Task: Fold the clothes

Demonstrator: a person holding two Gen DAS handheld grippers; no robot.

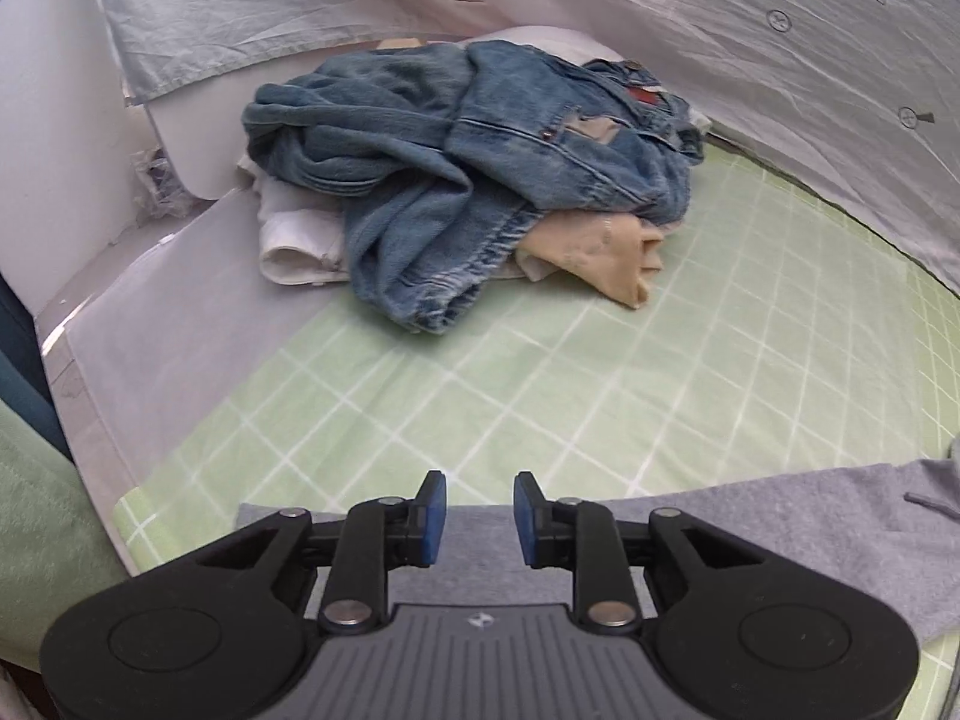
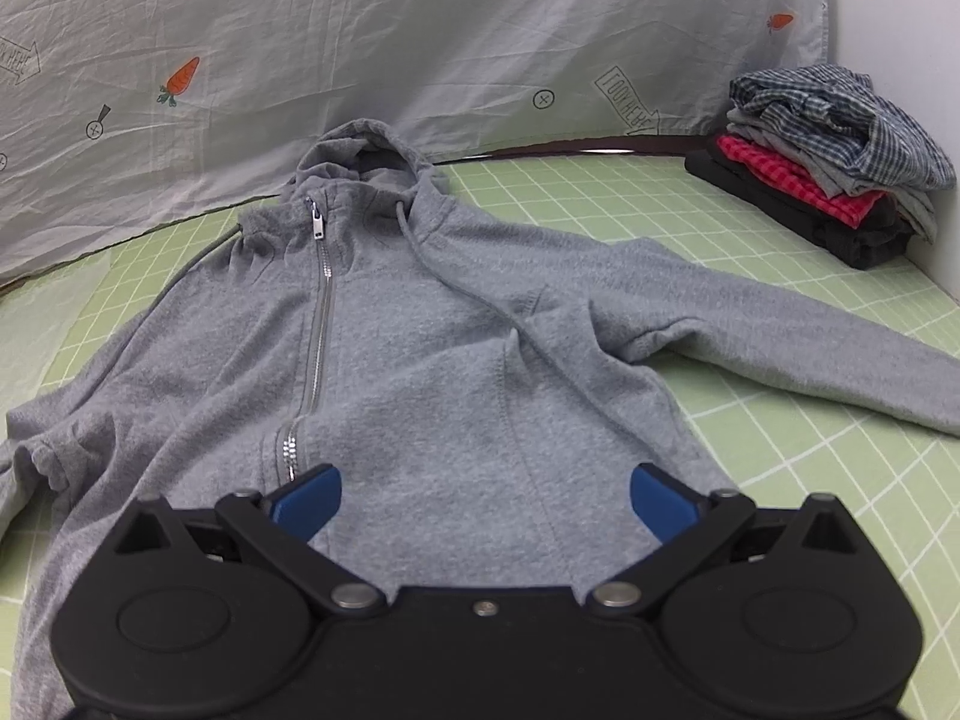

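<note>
Grey hoodie [image 2: 420,324] spread flat, zipper up, across centre frame on green checked table [image 2: 780,468].
Soft, floppy, light fleece: best pinched at hem or sleeve cuffs. Right fingers [image 2: 486,501] spread wide, empty; left fingers [image 1: 479,519] parted, released, nothing between.

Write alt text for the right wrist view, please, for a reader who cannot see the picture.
A grey zip hoodie lies spread face up on a green checked sheet, hood away from the camera, zipper closed. The right tongs are open above its lower part, holding nothing. A stack of folded clothes sits at the far right by the wall.
</note>
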